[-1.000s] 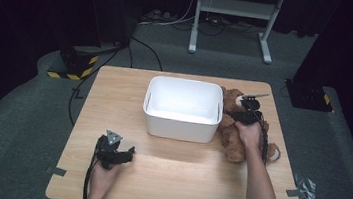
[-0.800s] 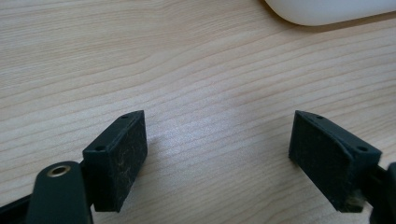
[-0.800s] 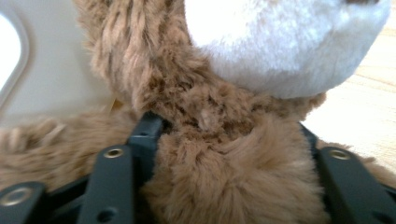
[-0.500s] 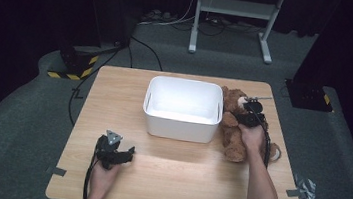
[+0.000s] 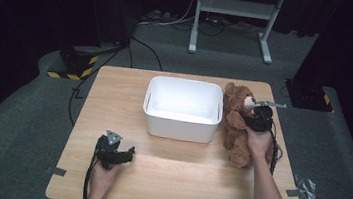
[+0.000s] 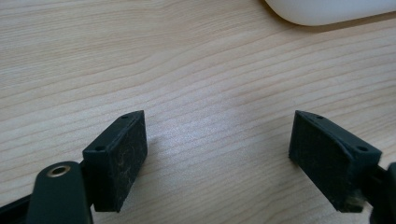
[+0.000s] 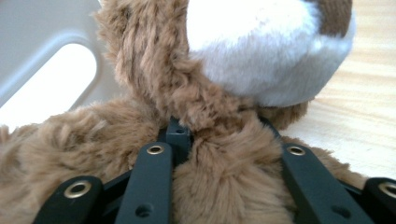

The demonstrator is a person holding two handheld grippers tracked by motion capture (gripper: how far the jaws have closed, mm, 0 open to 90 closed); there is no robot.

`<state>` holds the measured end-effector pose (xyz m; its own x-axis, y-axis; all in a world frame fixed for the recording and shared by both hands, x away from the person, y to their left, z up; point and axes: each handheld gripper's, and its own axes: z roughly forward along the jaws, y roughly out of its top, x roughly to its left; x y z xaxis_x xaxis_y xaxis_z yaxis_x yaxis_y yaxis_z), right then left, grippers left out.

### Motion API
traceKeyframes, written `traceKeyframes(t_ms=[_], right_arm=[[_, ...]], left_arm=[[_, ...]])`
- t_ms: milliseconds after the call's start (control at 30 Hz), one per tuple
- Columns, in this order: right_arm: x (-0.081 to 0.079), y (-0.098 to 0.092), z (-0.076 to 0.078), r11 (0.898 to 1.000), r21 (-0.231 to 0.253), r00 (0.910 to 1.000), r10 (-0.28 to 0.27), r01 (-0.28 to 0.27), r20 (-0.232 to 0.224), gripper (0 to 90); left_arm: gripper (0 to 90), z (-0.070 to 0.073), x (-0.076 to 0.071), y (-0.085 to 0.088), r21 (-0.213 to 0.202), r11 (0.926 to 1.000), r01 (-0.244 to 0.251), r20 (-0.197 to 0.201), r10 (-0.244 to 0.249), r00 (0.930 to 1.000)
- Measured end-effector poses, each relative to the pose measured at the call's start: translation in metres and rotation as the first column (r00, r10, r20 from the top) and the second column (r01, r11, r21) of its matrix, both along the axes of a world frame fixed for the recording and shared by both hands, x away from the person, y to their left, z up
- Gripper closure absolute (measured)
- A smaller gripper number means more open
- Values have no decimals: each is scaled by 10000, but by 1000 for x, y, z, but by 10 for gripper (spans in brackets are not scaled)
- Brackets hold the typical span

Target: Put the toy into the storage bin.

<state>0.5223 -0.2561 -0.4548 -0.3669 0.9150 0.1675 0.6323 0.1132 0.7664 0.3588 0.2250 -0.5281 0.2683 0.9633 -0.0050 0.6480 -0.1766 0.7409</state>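
Beside the white rectangular plastic bin [image 5: 182,108] on the wooden desk [image 5: 181,170], the right gripper [image 5: 253,119] had just been closing, its fingers [image 7: 156,179] now clenched on the brown plush teddy bear [image 5: 236,124], ready for lifting into the bin. The left gripper [image 5: 117,154] rested released, empty.

light: bright and even over the table [image 5: 176,175], from above; the floor and backdrop around it fall to near black
shadows: soft and short under the white bin [image 5: 182,107]
glare: pale sheen on the wood in the left gripper view
focus: teddy bear [image 7: 219,93] fur soft, very close in the right gripper view
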Motion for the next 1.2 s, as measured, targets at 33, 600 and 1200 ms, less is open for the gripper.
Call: traceKeyframes(t_ms=[33, 600, 1200], right_arm=[[-3, -2, 3, 10000, 79, 10000, 40, -41, 77, 698], [-43, -15, 13, 9972, 599, 9862, 339, -441, 1619, 717], [-77, -33, 30, 9747, 1999, 9623, 438, -1001, 2683, 722]], left_arm=[[190, 0, 0, 0, -1, 10000, 3, -6, -3, 10000], [190, 0, 0, 0, -15, 10000, -8, -10, 8, 10000], [188, 0, 0, 1, -6, 9999, -128, -23, 128, 9999]])
